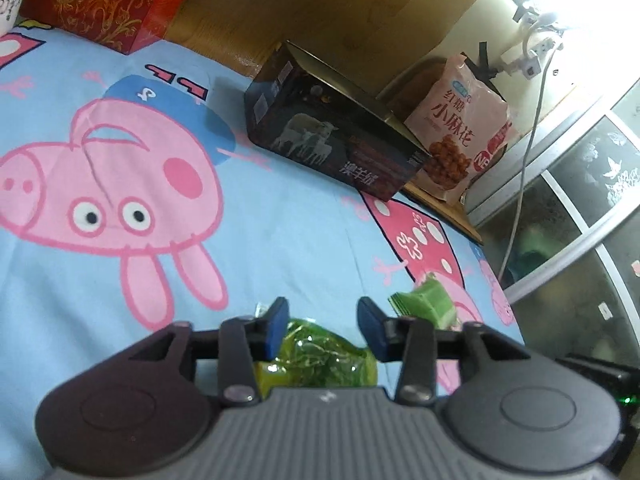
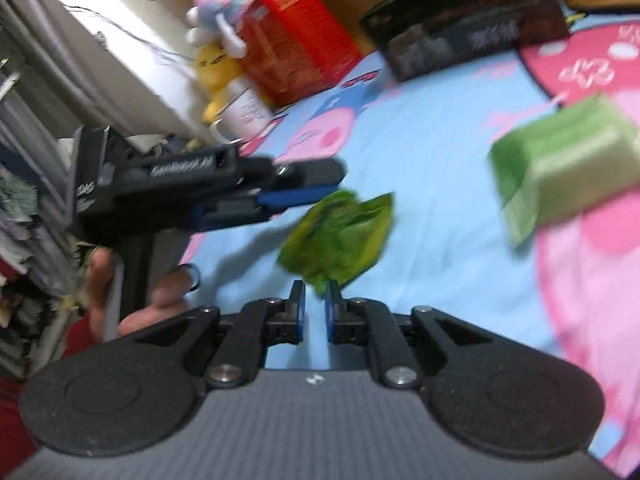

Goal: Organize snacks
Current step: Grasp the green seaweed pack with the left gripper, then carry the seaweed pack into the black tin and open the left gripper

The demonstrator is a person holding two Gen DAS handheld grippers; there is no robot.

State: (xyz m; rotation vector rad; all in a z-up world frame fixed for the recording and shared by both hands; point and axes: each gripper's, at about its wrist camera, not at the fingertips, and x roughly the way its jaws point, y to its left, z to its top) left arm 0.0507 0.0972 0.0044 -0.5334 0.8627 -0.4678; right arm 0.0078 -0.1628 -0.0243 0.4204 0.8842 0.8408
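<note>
The right gripper point(image 2: 314, 294) is pinched narrow on an edge of the green snack packet point(image 2: 340, 236), above the bed point(image 2: 420, 160). The left gripper point(image 1: 323, 326) stands partly open over that packet point(image 1: 332, 356), not pressing it. A green box point(image 2: 568, 164) lies nearer the bed's right edge.

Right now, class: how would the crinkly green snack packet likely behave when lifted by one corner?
The green snack packet looks like thin glossy film, so it would probably flop and crumple. Its shiny wrapper may slip. The right gripper pinches only its edge, so it would likely dangle and swing; it seems light.
</note>
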